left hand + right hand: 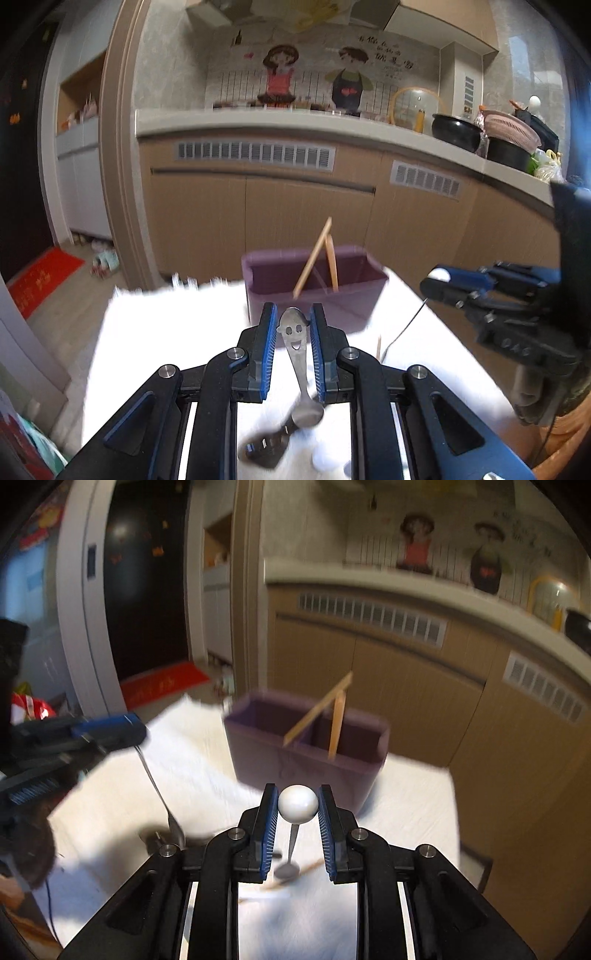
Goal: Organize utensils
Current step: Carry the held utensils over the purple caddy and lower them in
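My left tool point(293, 328) grips a spoon point(295, 354), my right tool point(297, 805) a ball-topped spoon point(297, 804); both dangle and could snag the bin point(306, 753) rim

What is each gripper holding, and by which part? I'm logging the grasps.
The left gripper holds a metal spoon by its smiley-face handle end, bowl hanging down. The right gripper holds a second spoon by its white ball end.
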